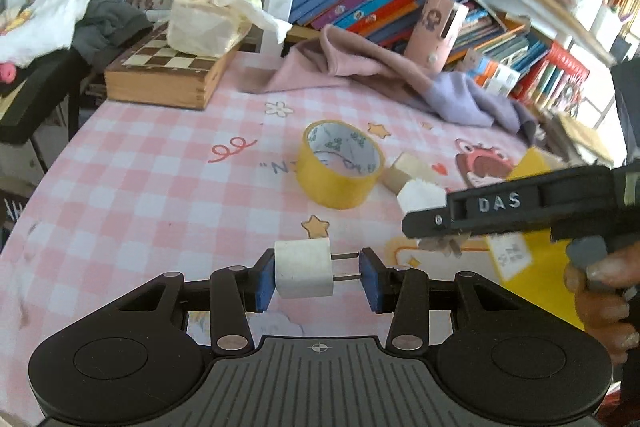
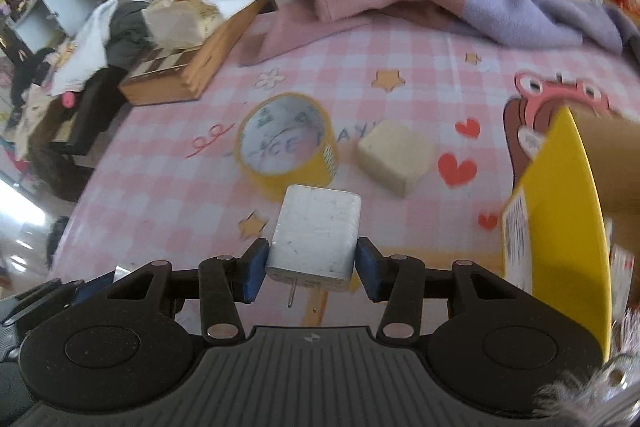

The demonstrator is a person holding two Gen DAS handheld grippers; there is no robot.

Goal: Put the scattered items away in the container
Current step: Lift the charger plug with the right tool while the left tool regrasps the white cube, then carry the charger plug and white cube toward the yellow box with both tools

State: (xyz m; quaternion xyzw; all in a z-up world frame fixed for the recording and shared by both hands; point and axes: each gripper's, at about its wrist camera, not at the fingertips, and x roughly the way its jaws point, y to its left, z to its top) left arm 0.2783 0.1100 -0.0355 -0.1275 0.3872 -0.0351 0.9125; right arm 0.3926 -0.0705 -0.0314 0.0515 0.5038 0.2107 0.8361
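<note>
Checked table (image 2: pixel 168 187), tape roll (image 2: pixel 286 147), cream block (image 2: pixel 394 155)

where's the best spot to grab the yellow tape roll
Grip the tape roll by its wall, from above: it lies flat with its hole facing up, so one finger can drop inside the open core and the other outside the near rim, which is bare.

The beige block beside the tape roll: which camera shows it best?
The right wrist view: the beige block lies whole and unobstructed, right of the yellow tape roll. In the left wrist view the tape roll and the right gripper's white charger partly hide it.
</note>
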